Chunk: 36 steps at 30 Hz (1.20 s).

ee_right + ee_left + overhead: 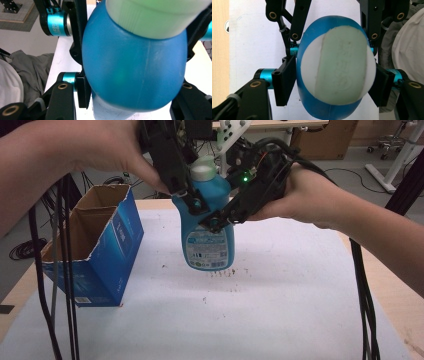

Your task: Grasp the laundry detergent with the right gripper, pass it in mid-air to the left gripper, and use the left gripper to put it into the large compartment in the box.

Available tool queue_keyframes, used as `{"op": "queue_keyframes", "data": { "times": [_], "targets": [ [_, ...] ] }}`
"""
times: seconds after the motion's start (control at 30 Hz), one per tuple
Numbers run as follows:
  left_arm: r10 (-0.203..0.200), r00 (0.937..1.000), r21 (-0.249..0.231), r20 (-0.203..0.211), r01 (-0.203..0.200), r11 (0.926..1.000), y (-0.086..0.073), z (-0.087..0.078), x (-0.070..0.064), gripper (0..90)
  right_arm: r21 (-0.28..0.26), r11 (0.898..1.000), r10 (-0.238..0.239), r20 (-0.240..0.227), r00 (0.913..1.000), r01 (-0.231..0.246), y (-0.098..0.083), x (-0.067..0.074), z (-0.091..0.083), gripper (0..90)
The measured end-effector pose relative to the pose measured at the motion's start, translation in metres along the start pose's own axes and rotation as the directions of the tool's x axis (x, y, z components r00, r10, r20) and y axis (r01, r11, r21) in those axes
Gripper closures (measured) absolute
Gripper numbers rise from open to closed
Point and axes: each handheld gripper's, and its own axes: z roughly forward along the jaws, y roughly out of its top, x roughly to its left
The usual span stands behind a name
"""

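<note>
just bottle beside box edge

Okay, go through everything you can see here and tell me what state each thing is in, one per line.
Bottle: upright, capped, held up between both grippers, apparently clear of the table.
Cap: on the bottle.
Box: top open, standing tilted on the table.
Left hand-held gripper: shut on the bottle.
Right hand-held gripper: shut on the bottle.
Table: covered in white, with dark specks below the bottle.
</note>
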Motion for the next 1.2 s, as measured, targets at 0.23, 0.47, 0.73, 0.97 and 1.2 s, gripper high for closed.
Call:
{"op": "queue_keyframes", "data": {
  "times": [0.23,0.47,0.73,0.97,1.2],
  "targets": [
    [-0.004,1.0000,-0.010,0.004,0.004,0.9999,0.0010,0.0009,-0.0013,33.8,-0.003,1.000,-0.008,-0.001,1.0000,0.008,0.0001,-0.0001,0.0002,45.4],
    [-0.004,1.0000,-0.007,0.005,0.004,1.0000,0.0008,0.0012,-0.0011,36.4,0.006,1.000,0.011,0.002,0.9999,-0.011,-0.0005,0.0004,-0.0010,45.4],
    [-0.008,1.0000,-0.003,0.005,0.008,1.0000,0.0006,0.0018,-0.0013,37.3,0.002,1.000,-0.006,0.000,1.0000,0.006,0.0000,-0.0004,0.0011,45.4],
    [-0.010,0.9999,-0.012,0.003,0.010,0.9999,-0.0005,0.0003,-0.0011,37.9,0.007,1.000,0.012,-0.004,0.9999,-0.012,0.0006,0.0000,0.0005,45.2],
    [-0.020,0.9998,-0.029,0.004,0.020,0.9994,-0.0032,-0.0023,-0.0001,38.0,-0.018,1.000,0.005,-0.007,1.0000,-0.005,0.0010,-0.0027,0.0019,43.9]
  ]
}}
